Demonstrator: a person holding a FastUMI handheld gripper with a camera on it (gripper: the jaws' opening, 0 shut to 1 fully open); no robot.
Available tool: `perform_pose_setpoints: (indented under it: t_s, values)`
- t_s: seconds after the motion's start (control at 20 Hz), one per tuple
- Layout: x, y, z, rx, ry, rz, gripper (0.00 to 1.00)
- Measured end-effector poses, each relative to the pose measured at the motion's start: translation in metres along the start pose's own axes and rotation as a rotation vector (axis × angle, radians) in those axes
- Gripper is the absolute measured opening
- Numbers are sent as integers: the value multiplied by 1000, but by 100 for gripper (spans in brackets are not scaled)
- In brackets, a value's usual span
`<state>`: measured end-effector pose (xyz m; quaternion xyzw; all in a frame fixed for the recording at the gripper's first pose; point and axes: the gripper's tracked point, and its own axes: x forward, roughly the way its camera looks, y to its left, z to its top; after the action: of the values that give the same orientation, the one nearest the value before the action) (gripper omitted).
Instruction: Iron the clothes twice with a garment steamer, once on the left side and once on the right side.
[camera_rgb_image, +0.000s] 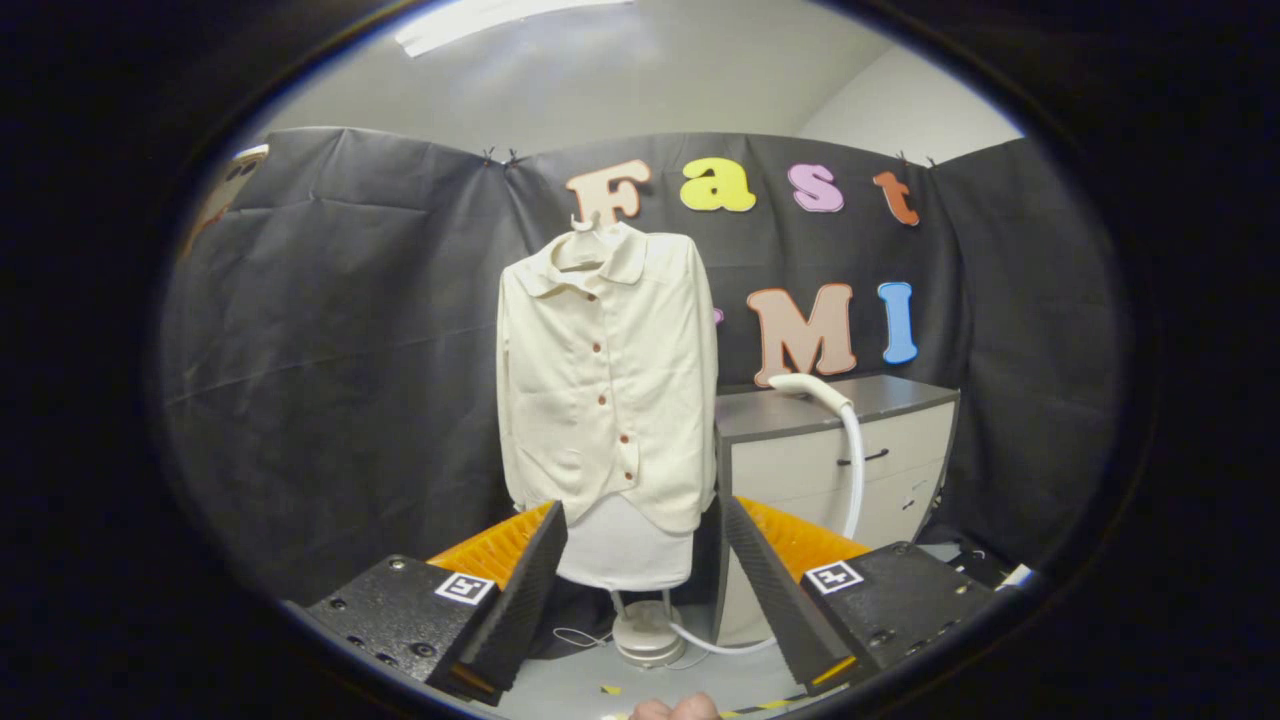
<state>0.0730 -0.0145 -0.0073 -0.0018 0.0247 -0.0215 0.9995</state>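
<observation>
A cream button-up shirt (606, 375) hangs on a hanger over a white stand, well beyond my fingers. The steamer head (806, 387), white with a curved nozzle, rests on top of a cabinet to the shirt's right. Its white hose (853, 470) drops down the cabinet's front and runs to the round base (648, 635) on the floor under the shirt. My gripper (640, 580) is open, with nothing between its fingers, and the shirt's hem shows through the gap.
The grey-topped cabinet (880, 395) with a drawer handle stands right of the shirt. Cables lie on the floor at its right. A fingertip (675, 708) shows below the gripper.
</observation>
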Motion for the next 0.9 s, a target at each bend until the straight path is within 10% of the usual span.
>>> perform_pose_setpoints:
  t_s: [0.9]
  values:
    - [142,-145,14,-47,30,94,97]
